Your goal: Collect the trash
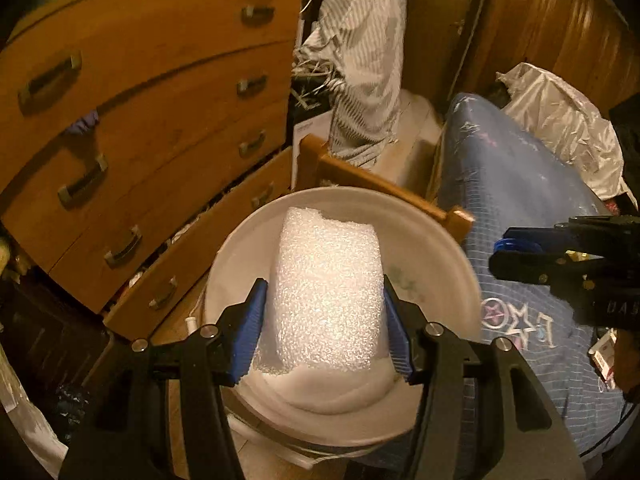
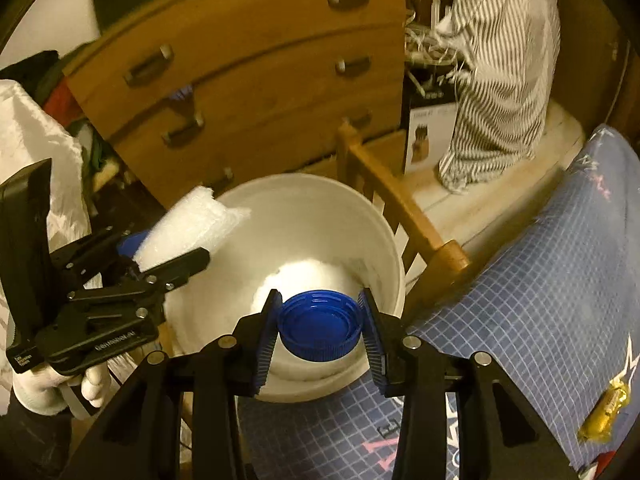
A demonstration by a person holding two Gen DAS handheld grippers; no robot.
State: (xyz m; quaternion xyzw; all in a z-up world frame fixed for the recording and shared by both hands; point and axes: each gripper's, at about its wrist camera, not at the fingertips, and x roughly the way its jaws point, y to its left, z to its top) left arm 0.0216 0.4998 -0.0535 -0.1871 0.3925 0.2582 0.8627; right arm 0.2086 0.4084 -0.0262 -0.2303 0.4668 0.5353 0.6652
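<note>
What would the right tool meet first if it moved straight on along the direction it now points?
Probably the inside of the white bucket. The right tool, shut on the blue cap, points down into the bucket's mouth, toward white material at the bottom. Depth is hard to judge here.

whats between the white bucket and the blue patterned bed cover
The wooden bed rail, with its slats, runs between the white bucket and the blue patterned bed cover. The right wrist view shows it best.
</note>
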